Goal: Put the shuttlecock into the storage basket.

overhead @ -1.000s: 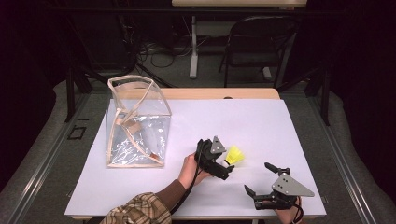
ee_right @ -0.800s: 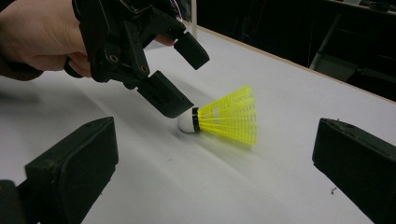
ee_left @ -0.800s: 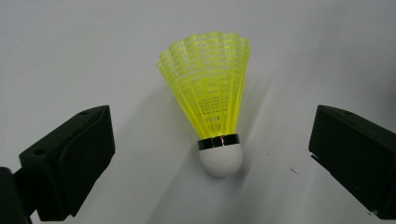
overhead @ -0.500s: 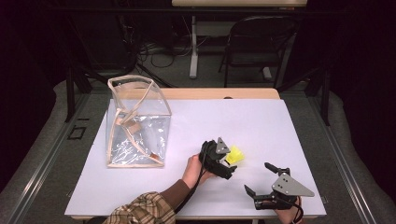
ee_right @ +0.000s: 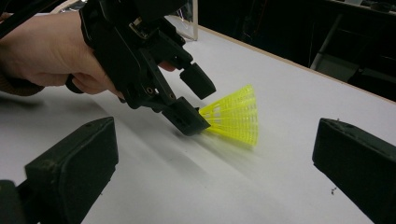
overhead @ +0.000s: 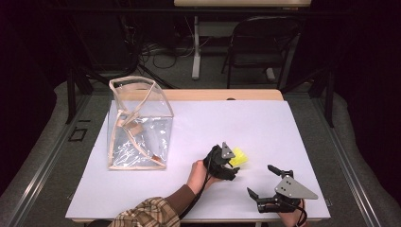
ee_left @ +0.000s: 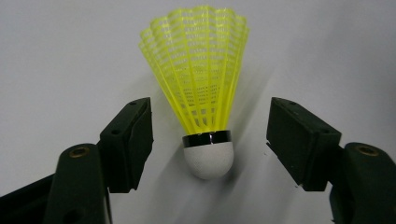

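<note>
A yellow plastic shuttlecock (overhead: 239, 156) with a white cork tip lies on its side on the white table (overhead: 265, 123). My left gripper (overhead: 234, 166) has come at it from the left. In the left gripper view the cork end (ee_left: 208, 158) sits between the two black pads (ee_left: 135, 140), with a gap on each side. The jaws have just been closing around it, and neither pad touches it. The right gripper view shows the left gripper (ee_right: 198, 101) straddling the shuttlecock (ee_right: 233, 115). My right gripper (overhead: 259, 179) rests open near the table's front right edge, holding nothing.
A clear plastic bag with tan edging (overhead: 139, 123) stands upright at the table's left. A wooden strip (overhead: 227, 95) runs along the far edge. Behind the table are a folding chair (overhead: 262, 42), a table leg and cables on the floor.
The left gripper has edged right, toward the shuttlecock, which now lies between its jaws. The right gripper has stayed put.
</note>
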`<state>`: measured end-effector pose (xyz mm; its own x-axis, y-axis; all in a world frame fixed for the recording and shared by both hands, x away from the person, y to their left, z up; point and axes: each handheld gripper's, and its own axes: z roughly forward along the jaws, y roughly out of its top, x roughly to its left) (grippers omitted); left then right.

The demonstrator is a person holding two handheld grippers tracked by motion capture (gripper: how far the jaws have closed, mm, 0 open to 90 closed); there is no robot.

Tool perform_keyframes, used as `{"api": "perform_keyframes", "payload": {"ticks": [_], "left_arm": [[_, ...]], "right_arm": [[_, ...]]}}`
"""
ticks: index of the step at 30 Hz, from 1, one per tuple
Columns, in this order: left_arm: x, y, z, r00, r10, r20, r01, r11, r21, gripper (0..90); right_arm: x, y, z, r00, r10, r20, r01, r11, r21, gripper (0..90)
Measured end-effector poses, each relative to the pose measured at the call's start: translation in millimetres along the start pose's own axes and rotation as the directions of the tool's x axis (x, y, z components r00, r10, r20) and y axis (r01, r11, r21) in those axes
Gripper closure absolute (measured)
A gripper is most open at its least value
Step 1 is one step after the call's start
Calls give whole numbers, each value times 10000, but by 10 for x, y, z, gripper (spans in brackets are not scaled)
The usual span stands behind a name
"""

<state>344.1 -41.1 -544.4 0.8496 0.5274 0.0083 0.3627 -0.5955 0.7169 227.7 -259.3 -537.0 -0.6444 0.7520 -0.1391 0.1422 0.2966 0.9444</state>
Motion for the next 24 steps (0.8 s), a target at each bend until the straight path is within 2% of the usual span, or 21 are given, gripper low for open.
{"api": "perform_keyframes", "payload": {"ticks": [6,9,24], "left_arm": [[-26,-35,40,9994,-338,10,338,9994,31,444],[-25,-37,45,9994,-352,6,352,9993,79,488],[-3,-75,89,9973,-705,200,700,9973,221,572]], "right_arm": [[-3,2,-3,10000,-57,25,57,10000,-22,0],[-2,3,-4,10000,-62,35,62,10000,-3,0],[2,1,2,10000,-31,1,31,10000,51,0]]}}
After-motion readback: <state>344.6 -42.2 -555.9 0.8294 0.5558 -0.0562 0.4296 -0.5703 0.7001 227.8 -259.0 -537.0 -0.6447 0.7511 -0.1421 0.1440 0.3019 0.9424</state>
